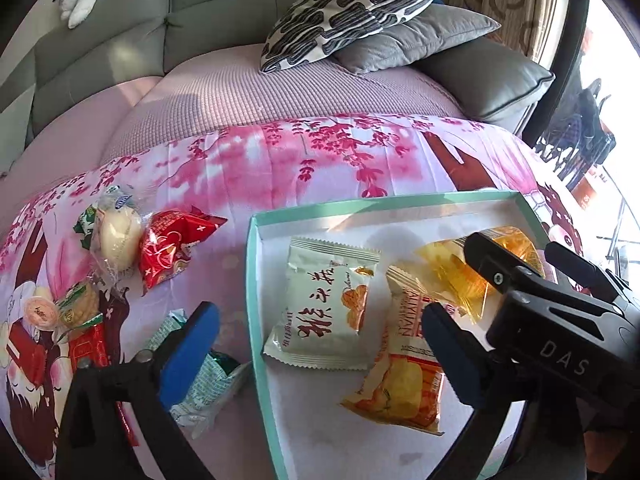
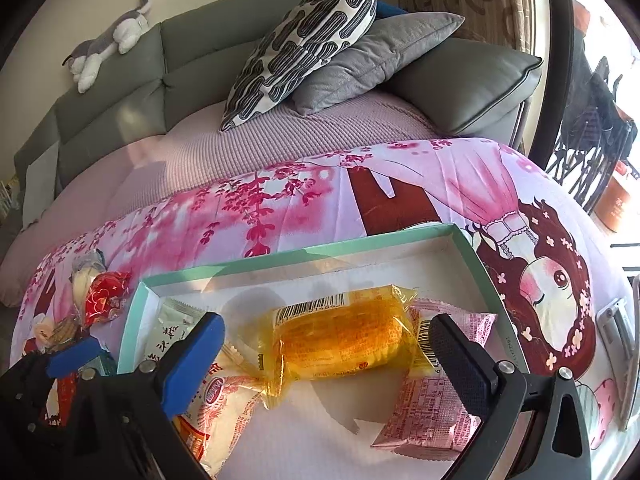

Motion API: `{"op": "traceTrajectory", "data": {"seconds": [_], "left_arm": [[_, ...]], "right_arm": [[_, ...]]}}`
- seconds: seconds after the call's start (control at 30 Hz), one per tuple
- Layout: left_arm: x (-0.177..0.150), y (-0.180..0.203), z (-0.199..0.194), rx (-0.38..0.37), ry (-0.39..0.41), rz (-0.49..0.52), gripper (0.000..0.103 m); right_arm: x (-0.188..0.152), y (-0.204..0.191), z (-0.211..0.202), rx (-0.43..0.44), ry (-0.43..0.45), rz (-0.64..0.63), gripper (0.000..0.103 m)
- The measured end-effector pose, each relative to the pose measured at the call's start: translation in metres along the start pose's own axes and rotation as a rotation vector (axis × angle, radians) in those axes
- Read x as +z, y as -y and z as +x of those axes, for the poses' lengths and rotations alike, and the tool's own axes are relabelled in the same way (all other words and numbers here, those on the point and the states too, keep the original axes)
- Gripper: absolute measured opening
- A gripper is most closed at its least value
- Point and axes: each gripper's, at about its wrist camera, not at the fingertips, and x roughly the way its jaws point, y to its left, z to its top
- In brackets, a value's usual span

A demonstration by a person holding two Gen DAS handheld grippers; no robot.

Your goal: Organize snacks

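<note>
Snacks sit in two groups: some inside a shallow teal-rimmed box (image 1: 251, 280), the rest loose on the pink floral cover (image 1: 280, 168) it rests on.

In the box: white packet with red characters (image 1: 324, 312) lies flat between the left tongs' (image 1: 320, 340) fingers, no contact. Orange-and-white packet (image 1: 400, 384) lies just inside the right-hand finger (image 1: 448, 344) of those tongs, partly under it. Left tongs stand wide apart, nothing clamped.

Yellow cellophane-wrapped cake (image 2: 340, 332) lies crosswise between the right tongs' (image 2: 324, 344) fingers, resting on the box floor; pads are clear of it on both sides. Right tongs also spread wide, holding nothing. Pink packet (image 2: 436, 408) lies under the cake's right end, reaching below the right-hand pad (image 2: 460, 364). The white packet and the orange-and-white packet show just behind the left-hand blue pad (image 2: 192, 356).

Outside the box, left of the left tongs: red wrapper (image 1: 172, 248) and clear-wrapped pale bun (image 1: 116, 240) touching each other, ahead and well to the left. Nearer in, a small pile of mixed snacks (image 1: 72, 320) sits left of the left-hand finger. Pale green-patterned packet (image 1: 204, 384) lies right behind that finger, beside the box's left wall.

Beyond the tongs: patterned cushion (image 1: 352, 12) on a grey cushion (image 1: 420, 36), grey sofa back (image 1: 120, 40) with a plush toy (image 2: 108, 44) on top.
</note>
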Motion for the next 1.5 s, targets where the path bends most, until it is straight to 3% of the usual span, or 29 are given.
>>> {"op": "traceTrajectory", "data": {"seconds": [0.2,0.4,0.57,0.83,1.13,1.33,1.5], "left_arm": [[0.001,-0.016,-0.004,0.026,-0.009,-0.073,0.102],[0.0,-0.048,-0.014,0.064,-0.002,-0.219,0.102],[-0.004,-0.082,-0.026,0.145,0.008,-0.353,0.102],[-0.024,-0.14,-0.043,0.241,-0.017,-0.541,0.102],[-0.051,-0.198,-0.064,0.333,-0.042,-0.632,0.102],[-0.069,-0.231,-0.079,0.34,-0.027,-0.724,0.102],[-0.075,-0.238,-0.083,0.321,-0.007,-0.744,0.102]], "right_arm": [[0.002,0.007,-0.003,0.0,0.006,0.034,0.103],[0.002,0.004,-0.003,-0.007,0.001,0.027,0.103],[-0.002,-0.008,-0.002,0.009,-0.016,-0.001,0.103],[-0.011,-0.036,-0.005,0.087,-0.065,-0.033,0.103],[-0.024,-0.084,-0.022,0.205,-0.084,-0.115,0.103],[-0.036,-0.122,-0.027,0.308,-0.098,-0.184,0.103],[-0.044,-0.147,-0.026,0.369,-0.096,-0.237,0.103]]}}
